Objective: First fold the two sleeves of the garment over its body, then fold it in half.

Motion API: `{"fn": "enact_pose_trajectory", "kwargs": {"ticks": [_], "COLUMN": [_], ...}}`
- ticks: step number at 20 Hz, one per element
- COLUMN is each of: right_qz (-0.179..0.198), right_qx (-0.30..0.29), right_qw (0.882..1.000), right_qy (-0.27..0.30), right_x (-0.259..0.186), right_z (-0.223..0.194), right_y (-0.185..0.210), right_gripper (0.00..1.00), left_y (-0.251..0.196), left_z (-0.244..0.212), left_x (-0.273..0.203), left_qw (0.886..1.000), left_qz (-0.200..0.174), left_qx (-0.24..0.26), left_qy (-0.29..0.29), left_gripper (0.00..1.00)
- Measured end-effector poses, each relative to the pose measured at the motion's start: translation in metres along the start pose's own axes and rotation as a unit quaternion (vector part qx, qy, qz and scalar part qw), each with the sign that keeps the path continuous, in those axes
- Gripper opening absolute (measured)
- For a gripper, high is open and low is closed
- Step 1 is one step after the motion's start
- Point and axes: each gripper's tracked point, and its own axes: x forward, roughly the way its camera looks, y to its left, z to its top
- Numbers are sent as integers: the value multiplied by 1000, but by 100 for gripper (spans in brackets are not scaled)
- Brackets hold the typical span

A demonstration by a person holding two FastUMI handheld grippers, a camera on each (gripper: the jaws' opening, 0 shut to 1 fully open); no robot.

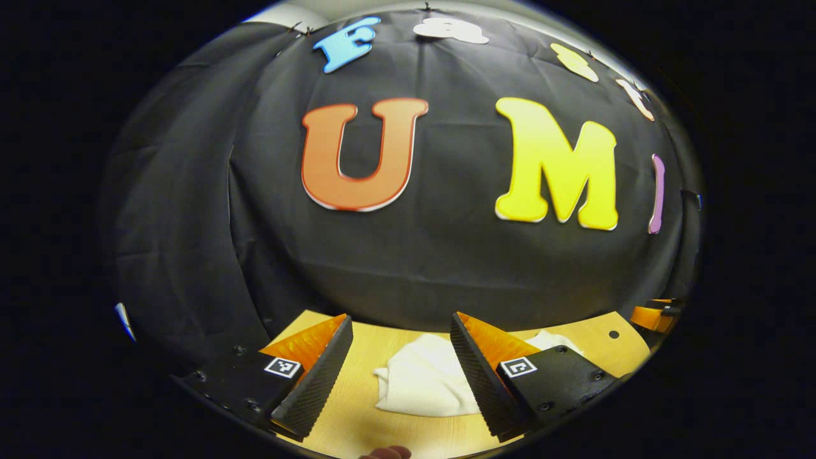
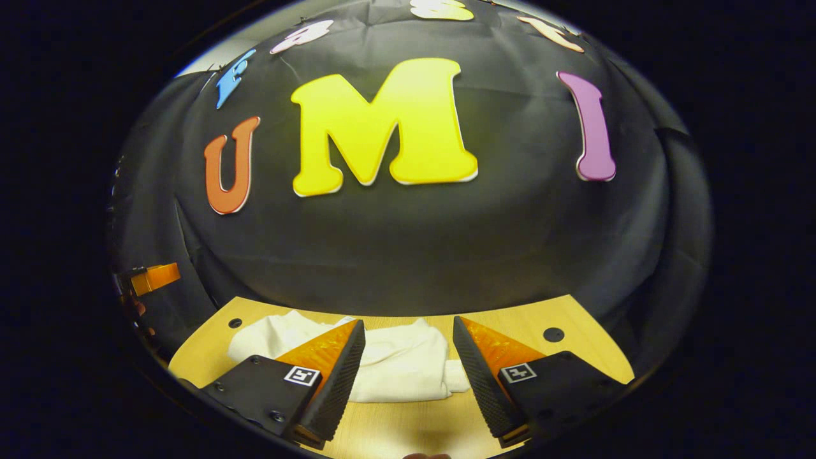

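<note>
A white garment point(image 1: 424, 379) lies bunched on the wooden table point(image 1: 363, 357), with another bit of it point(image 1: 551, 340) showing past my left gripper's right finger. My left gripper point(image 1: 401, 376) hangs above the table, open, nothing between its fingers. In the right gripper view the same garment point(image 2: 395, 360) spreads across the table point(image 2: 510, 325) toward the far edge. My right gripper point(image 2: 408, 376) is open over the garment's near edge, not touching it as far as I can tell. The other gripper point(image 2: 153, 277) shows far left in the right gripper view, and one point(image 1: 653, 315) at far right in the left gripper view.
The black cloth wall point(image 1: 408, 255) stands right behind the table's far edge. Dark holes point(image 2: 553, 334) mark the tabletop near its back corners. A fingertip point(image 1: 386, 452) shows at the bottom edge of the left gripper view.
</note>
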Motion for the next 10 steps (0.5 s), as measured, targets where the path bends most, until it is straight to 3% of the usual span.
{"fn": "enact_pose_trajectory", "kwargs": {"ticks": [6, 10], "right_qz": [-3, 2], "right_qx": [-44, -32], "right_qw": [992, 991], "right_qy": [-118, -133], "right_x": [-105, -148], "right_z": [88, 87], "right_y": [29, 45], "right_gripper": [87, 88], "left_y": [-46, -69], "left_z": [86, 86], "left_x": [-93, -142], "left_qw": [995, 993], "left_qz": [-34, -51], "left_qx": [22, -2], "left_qy": [-91, -105], "left_gripper": [97, 97]}}
